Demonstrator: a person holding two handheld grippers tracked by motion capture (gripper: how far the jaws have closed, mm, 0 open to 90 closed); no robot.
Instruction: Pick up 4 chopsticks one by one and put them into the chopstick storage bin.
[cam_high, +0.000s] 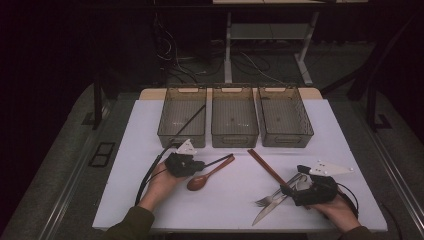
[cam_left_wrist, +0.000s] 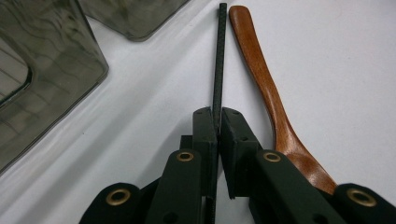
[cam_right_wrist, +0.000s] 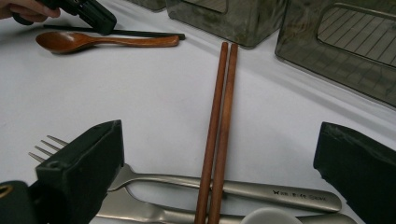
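Note:
My left gripper (cam_high: 199, 165) (cam_left_wrist: 218, 125) is shut on a thin black stick (cam_high: 220, 160) (cam_left_wrist: 218, 60) that lies on the white table (cam_high: 150, 130). A wooden spoon (cam_high: 202, 180) (cam_left_wrist: 268, 88) lies right beside that stick. My right gripper (cam_high: 294, 180) (cam_right_wrist: 222, 140) stands open, its jaws either side of a pair of brown chopsticks (cam_high: 264, 165) (cam_right_wrist: 219, 126) without touching them. The chopsticks rest across a metal fork (cam_high: 267, 200) (cam_right_wrist: 187, 179) and a knife (cam_high: 265, 212) (cam_right_wrist: 149, 212). In the right gripper view, the left gripper (cam_right_wrist: 91, 14), the spoon (cam_right_wrist: 93, 42) and the black stick (cam_right_wrist: 140, 33) lie at the far left.
Three smoky translucent bins (cam_high: 182, 117) (cam_high: 234, 117) (cam_high: 285, 117) stand in a row at the table's back, with their corners close by (cam_left_wrist: 42, 70) (cam_right_wrist: 345, 51). A white rounded object (cam_right_wrist: 266, 217) sits by the right gripper. Bare tabletop lies between the two hands.

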